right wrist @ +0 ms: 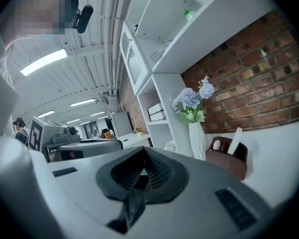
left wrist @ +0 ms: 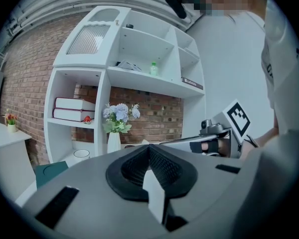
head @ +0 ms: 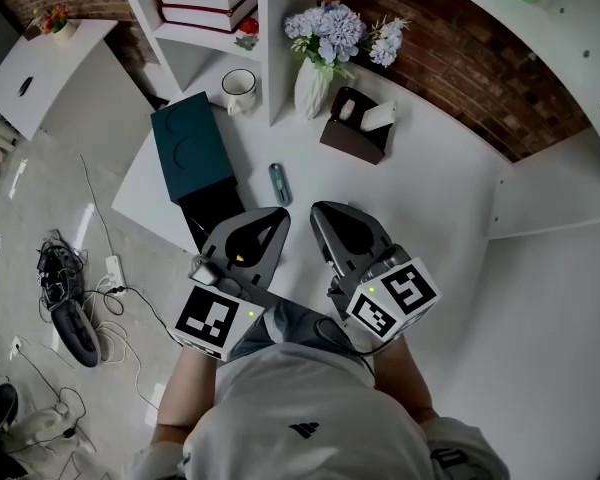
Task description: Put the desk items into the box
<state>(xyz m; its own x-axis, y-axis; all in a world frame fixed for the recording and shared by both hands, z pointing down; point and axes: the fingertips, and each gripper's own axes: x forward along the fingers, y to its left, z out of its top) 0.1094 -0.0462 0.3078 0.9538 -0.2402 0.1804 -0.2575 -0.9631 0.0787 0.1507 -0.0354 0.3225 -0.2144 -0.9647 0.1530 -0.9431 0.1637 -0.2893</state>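
1. Plainly, the left gripper [head: 278,220] and right gripper [head: 320,213] both have closed, empty jaws.
2. A slim blue-grey item [head: 280,183] lies on the desktop [head: 430,198], just beyond the left gripper's tip, with its long axis pointing away from the person.
3. The teal box [head: 190,143] sits at the desktop's left edge, and the left gripper looks nearer to both.

Teal box [head: 192,146], brown holder [head: 356,126], white desk [head: 430,198] — and a red-brick wall [head: 460,58].
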